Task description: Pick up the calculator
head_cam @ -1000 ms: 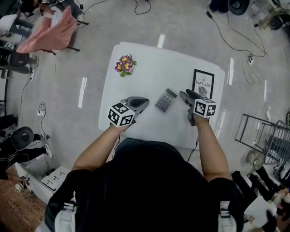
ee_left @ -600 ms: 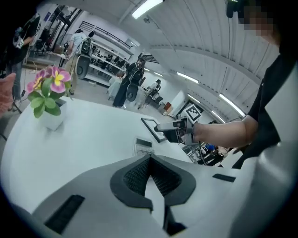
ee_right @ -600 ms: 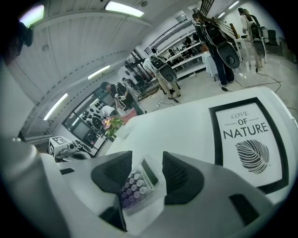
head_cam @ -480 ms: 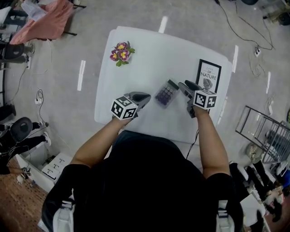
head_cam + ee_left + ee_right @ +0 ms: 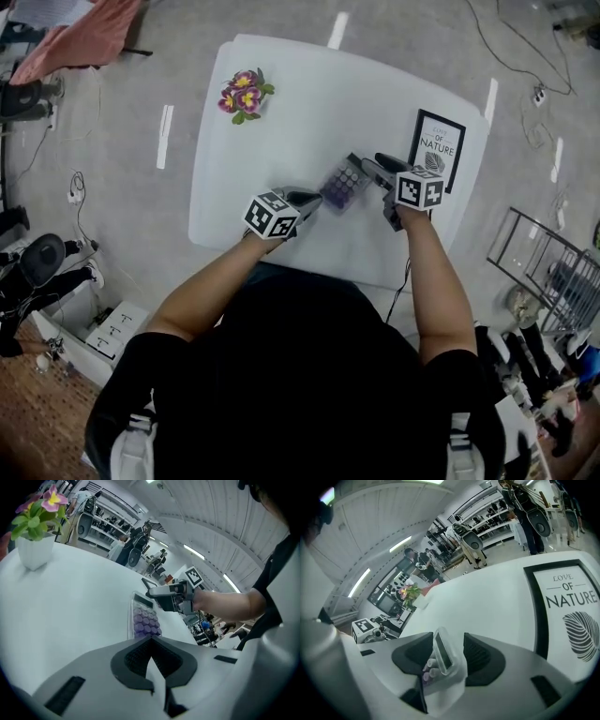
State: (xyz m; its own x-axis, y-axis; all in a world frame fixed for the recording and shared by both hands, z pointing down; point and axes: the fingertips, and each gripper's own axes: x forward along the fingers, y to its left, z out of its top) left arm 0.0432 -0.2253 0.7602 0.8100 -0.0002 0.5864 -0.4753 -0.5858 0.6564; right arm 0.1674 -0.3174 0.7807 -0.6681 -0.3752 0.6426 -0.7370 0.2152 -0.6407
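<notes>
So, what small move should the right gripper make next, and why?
Probably close the right gripper on the calculator. Its display end stands between the open jaws, with a gap showing at each pad, so nothing grips it yet.

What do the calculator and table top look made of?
Calculator: probably plastic. The casing is clear and glossy, see-through at the edge, and the rounded lilac keys look matte.
Table: smooth, uniform white top with no grain. Could be laminate or painted board; cannot tell which.
</notes>
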